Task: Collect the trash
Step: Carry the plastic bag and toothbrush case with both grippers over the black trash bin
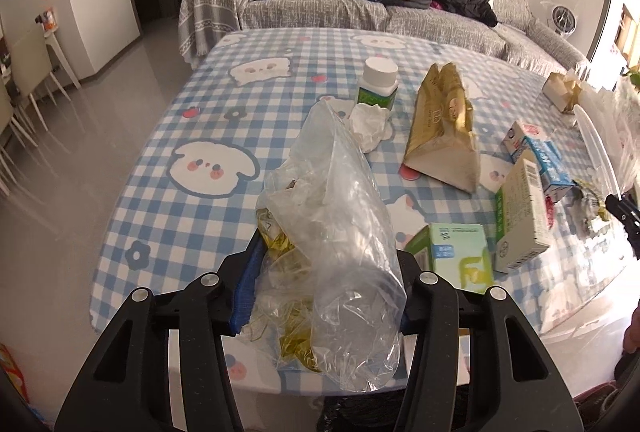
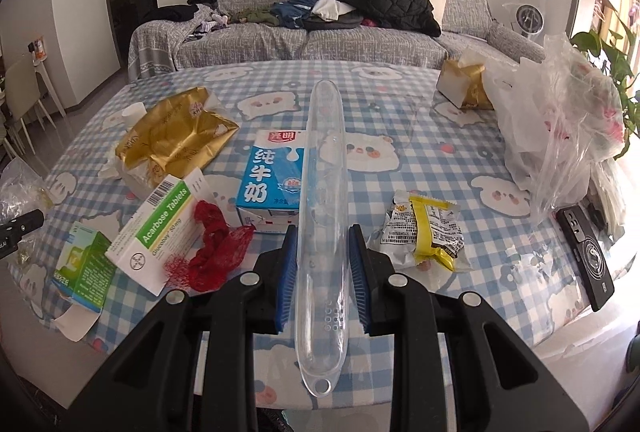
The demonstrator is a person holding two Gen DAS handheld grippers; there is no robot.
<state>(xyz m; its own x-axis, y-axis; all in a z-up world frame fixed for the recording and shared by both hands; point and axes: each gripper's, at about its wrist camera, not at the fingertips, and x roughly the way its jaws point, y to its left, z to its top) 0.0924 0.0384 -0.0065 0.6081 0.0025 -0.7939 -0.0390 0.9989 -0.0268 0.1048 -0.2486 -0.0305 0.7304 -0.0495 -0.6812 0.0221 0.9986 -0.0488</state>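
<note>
The left tool (image 1: pixel 320 296) is clamped on a crumpled clear plastic bag (image 1: pixel 340 216) with gold-yellow wrapper scraps (image 1: pixel 294 344) inside, held above the near edge of the checked tabletop (image 1: pixel 160 167). The right tool (image 2: pixel 323 276) is pressed together on a long clear plastic case (image 2: pixel 322 216), which looks empty, glossy and see-through, with small holes near its near end; it points away toward twelve o'clock. In the right wrist view, at ten o'clock from the case lie a red mesh net (image 2: pixel 216 252), a white-and-green tablet box (image 2: pixel 160 228) and a green carton (image 2: pixel 82 272); just behind stands a blue milk carton (image 2: pixel 272 183). At two o'clock lies a yellow-and-white snack wrapper (image 2: pixel 424 232). Farther off, a torn gold tissue pack (image 2: pixel 176 139) sits at eleven o'clock, and a heap of thin plastic bags (image 2: pixel 560 127) at two o'clock.
</note>
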